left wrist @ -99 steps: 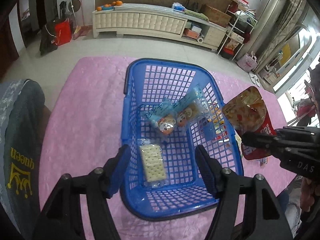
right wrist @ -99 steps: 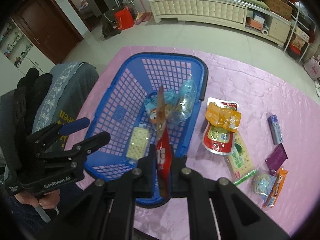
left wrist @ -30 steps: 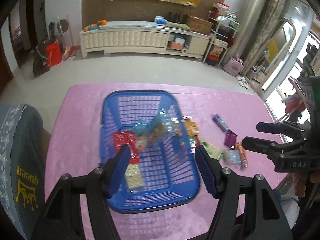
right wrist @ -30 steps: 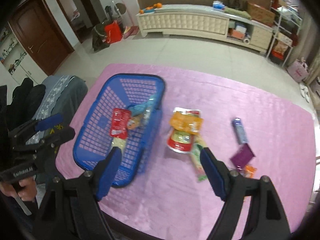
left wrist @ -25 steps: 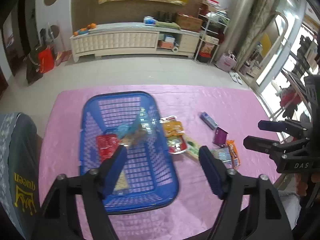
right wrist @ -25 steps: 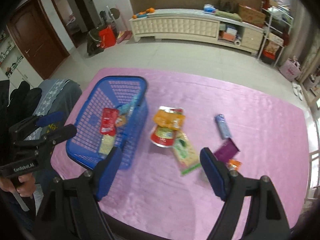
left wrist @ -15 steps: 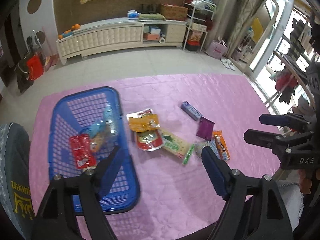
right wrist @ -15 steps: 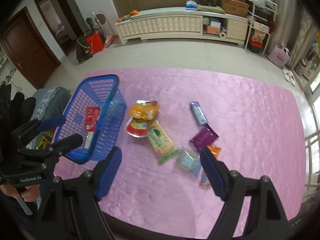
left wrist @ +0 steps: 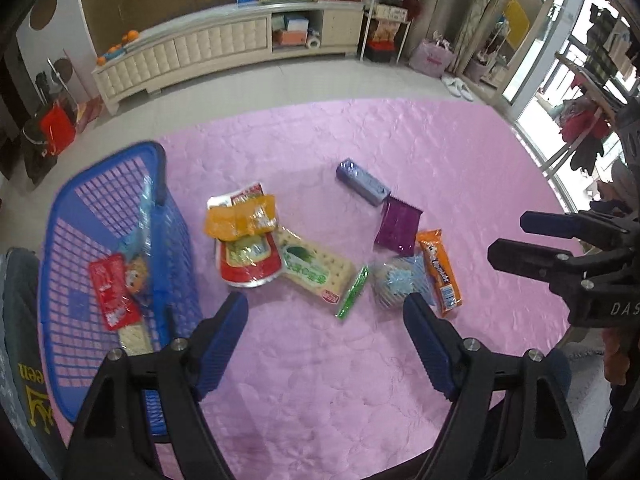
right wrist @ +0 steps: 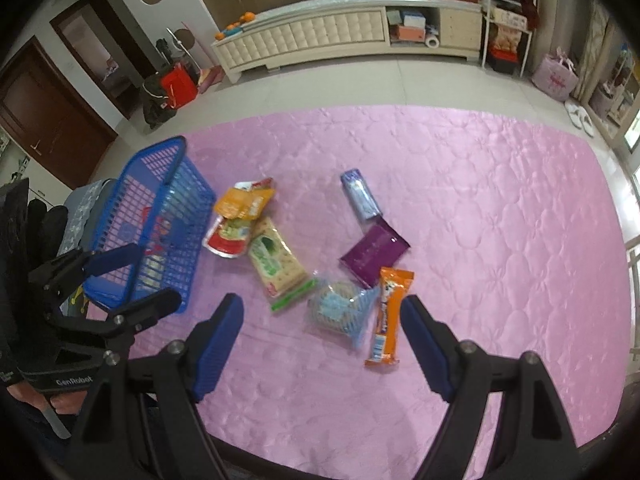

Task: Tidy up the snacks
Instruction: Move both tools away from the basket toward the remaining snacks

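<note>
A blue basket (left wrist: 60,216) (right wrist: 160,156) stands at the left of the pink cloth and holds a red packet (left wrist: 114,290), a cracker pack (left wrist: 134,338) and clear cartoon packets. Loose on the cloth lie an orange packet (left wrist: 240,218) on a red pouch (left wrist: 248,264), a green cracker pack (right wrist: 276,258), a clear blue-patterned bag (right wrist: 340,308), an orange bar (right wrist: 388,316), a purple packet (right wrist: 374,254) and a lilac pack (right wrist: 360,196). My left gripper (left wrist: 324,312) hangs open over the cracker pack. My right gripper (right wrist: 320,308) hangs open over the clear bag. Neither holds anything.
The pink quilted cloth (right wrist: 500,200) stretches to the right of the snacks. A chair back with a grey cover (left wrist: 16,320) sits left of the basket. The near table edge runs just under both grippers. A long cream cabinet (right wrist: 320,36) stands across the tiled floor.
The red packet that my right gripper held now lies in the basket. Both grippers have swung right, from above the basket to above the loose snacks, and come lower. The left jaws stand a little wider.
</note>
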Demonstrator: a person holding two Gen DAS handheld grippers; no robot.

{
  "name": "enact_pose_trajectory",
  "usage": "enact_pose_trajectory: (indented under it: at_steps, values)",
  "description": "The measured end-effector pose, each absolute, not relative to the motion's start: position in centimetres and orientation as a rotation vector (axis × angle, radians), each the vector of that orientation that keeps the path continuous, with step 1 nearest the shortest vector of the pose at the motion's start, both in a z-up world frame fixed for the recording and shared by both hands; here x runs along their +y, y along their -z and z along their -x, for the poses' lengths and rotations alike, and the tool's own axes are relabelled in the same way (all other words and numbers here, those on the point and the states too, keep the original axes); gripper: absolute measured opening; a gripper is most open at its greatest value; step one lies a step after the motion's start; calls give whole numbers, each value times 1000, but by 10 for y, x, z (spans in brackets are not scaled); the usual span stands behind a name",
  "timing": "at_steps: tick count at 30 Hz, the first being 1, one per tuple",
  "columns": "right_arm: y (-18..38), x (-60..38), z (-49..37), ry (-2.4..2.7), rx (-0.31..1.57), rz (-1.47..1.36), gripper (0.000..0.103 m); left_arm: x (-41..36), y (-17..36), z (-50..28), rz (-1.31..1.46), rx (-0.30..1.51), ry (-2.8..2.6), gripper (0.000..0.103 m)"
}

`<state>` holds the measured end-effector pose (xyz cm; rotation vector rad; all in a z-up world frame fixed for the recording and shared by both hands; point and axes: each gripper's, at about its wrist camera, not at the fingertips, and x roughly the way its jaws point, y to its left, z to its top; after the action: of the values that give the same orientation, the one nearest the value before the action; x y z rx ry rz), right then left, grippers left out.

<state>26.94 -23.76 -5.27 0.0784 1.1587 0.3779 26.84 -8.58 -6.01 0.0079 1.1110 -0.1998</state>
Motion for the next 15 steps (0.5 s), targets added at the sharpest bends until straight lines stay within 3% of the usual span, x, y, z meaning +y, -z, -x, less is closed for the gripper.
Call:
enact_pose_trajectory:
  at_steps: [15]
  values:
    - [121,-250,-311,-384,1248,-93,84,-85,139,-316,316,1271,-28,78]
